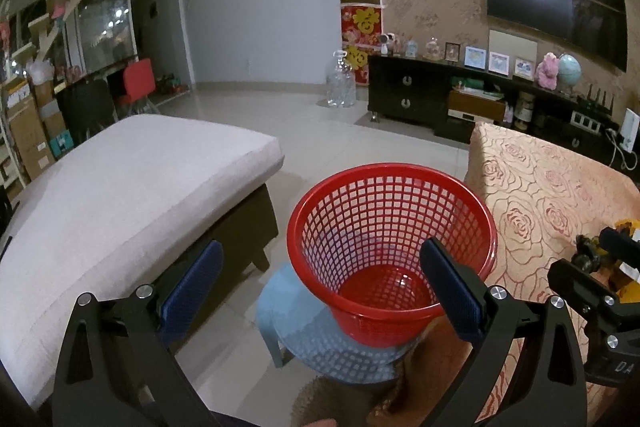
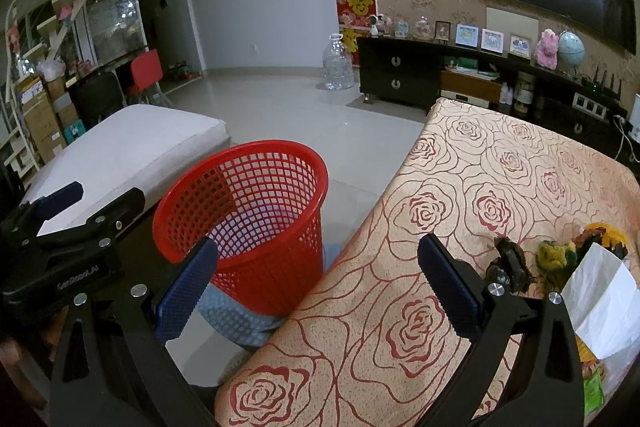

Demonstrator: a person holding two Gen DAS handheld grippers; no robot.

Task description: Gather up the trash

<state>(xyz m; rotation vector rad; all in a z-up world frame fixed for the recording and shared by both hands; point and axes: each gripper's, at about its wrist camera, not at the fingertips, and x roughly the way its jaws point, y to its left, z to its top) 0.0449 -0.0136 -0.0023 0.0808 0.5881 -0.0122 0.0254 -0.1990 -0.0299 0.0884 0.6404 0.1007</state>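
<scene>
Red plastic mesh forms the basket, which stands on a pale blue stool between the grey-cushioned ottoman and the rose-patterned tablecloth; its floor appears bare. My left gripper hovers above the basket rim, jaws spread wide and holding nothing. My right gripper hangs over the near edge of the cloth, jaws likewise released and empty. The trash lies at the right edge of the cloth, just beyond my right finger: a dark crumpled scrap, yellow-green peelings, a folded white paper, and a green wrapper lower down. Judgement: collection has not begun; the step in hand is the first pickup by the right gripper. To do it well, I should swing right, centre the dark scrap between the pads, descend until the tips graze the cloth without pinching fabric, then close firmly. The paper will likely flex, so it wants an edge grip.
</scene>
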